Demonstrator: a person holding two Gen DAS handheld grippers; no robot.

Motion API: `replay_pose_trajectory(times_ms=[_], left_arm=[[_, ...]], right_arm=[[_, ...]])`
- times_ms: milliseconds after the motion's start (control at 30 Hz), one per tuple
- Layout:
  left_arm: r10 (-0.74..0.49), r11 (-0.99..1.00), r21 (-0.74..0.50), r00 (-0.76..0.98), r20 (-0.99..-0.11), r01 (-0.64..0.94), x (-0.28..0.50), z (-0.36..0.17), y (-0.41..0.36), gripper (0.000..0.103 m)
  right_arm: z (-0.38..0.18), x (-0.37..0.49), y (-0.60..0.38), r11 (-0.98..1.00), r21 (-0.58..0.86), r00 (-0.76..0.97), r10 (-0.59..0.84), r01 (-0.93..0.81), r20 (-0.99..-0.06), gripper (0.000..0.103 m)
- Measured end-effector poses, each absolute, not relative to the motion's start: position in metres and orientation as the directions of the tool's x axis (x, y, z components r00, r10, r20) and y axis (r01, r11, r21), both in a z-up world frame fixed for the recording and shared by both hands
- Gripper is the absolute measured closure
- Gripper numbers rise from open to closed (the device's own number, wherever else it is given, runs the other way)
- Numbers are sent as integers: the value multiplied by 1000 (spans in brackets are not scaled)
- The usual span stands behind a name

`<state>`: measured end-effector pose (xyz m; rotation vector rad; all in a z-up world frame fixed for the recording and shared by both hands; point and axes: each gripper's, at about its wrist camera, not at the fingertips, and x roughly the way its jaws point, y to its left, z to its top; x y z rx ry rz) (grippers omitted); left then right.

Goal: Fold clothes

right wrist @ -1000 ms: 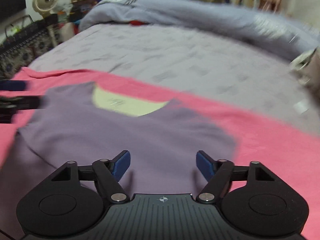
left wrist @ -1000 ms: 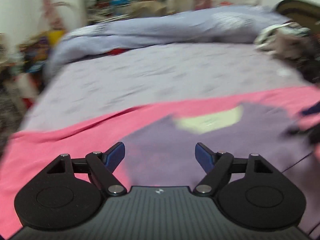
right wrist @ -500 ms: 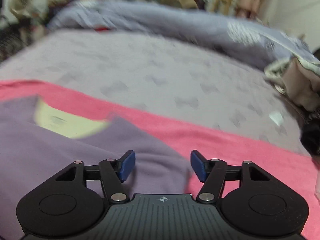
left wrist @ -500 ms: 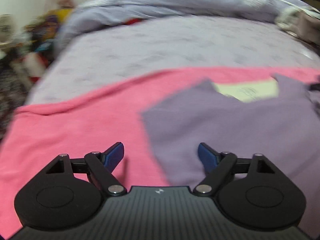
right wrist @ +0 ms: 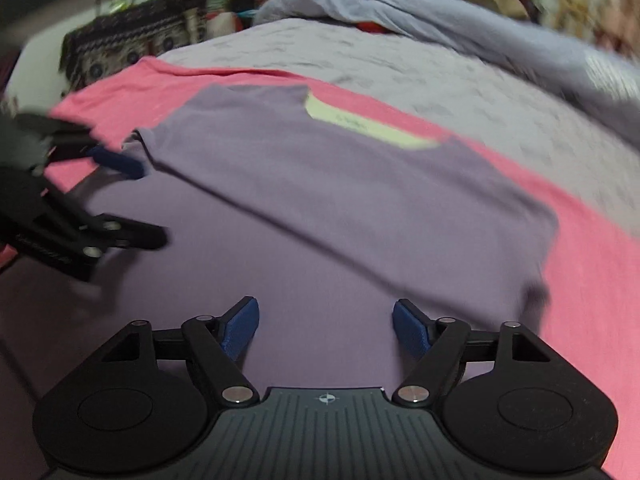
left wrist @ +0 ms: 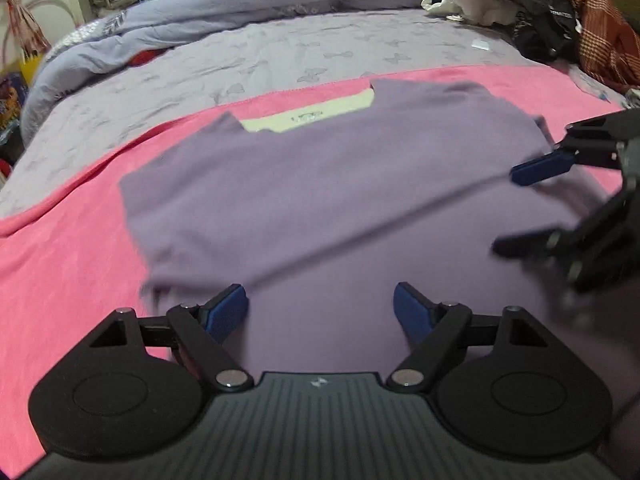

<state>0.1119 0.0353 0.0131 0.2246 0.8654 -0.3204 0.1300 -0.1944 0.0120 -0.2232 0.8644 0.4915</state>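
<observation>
Left wrist view showed your left gripper (left wrist: 320,306) low over the near part of the purple garment (left wrist: 320,184), its blue fingers (left wrist: 228,308) spread wide with nothing between them. Right wrist view showed the same condition for your right gripper (right wrist: 324,320): fingers (right wrist: 410,328) apart, no cloth held, hovering over the garment's near portion. Each gripper also appeared in the other's view, coming in from the side at about the level of a diagonal edge in the cloth.

That diagonal edge ran across the purple garment from side to side, and it read as a layer of fabric lying over the layer beneath. Judged from this, at least one fold was in place. The near portion extended below both cameras, so the total number of folds could not be determined.

Beyond the edge, the garment lay flat, with its neckline and pale inner label (left wrist: 308,114) toward the far side. It rested on a pink sheet (left wrist: 72,240) spread across the bed (left wrist: 320,48).

Remaining work, as a judgement: the garment was wide and only partly compact, so further folds appeared necessary. A heap of other clothes (left wrist: 520,4) lay at the far corner of the bed, well apart from the garment.
</observation>
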Motion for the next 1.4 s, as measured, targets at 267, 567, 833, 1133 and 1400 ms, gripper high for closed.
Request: replay_pose_trajectory(times_ms=[267,567,833,1133,1400], left_arm=[[-156,937,96,650,-744,336,52,20,54,17],[-159,946,106,721,-675,308,22,15,58,17],[-173,953,85,755,-632,290,-3,13,66,17],[-79,995,-16,710,-700,95,-118,30,71,17],[-17,1000,-29,668,-744,-8,-168,36,55,11]], right_arm=[[16,58,-239,895,4,582,293,-445,-759,14],[7,25,-246,934,4,687,266,-357,-676,13],[3,19,-246,940,21,719,275,-341,-638,13],[14,-48,-255,972,43,690,196,-233,-697,5],[21,-91,-254,976,1,688,153,-216,-709,2]])
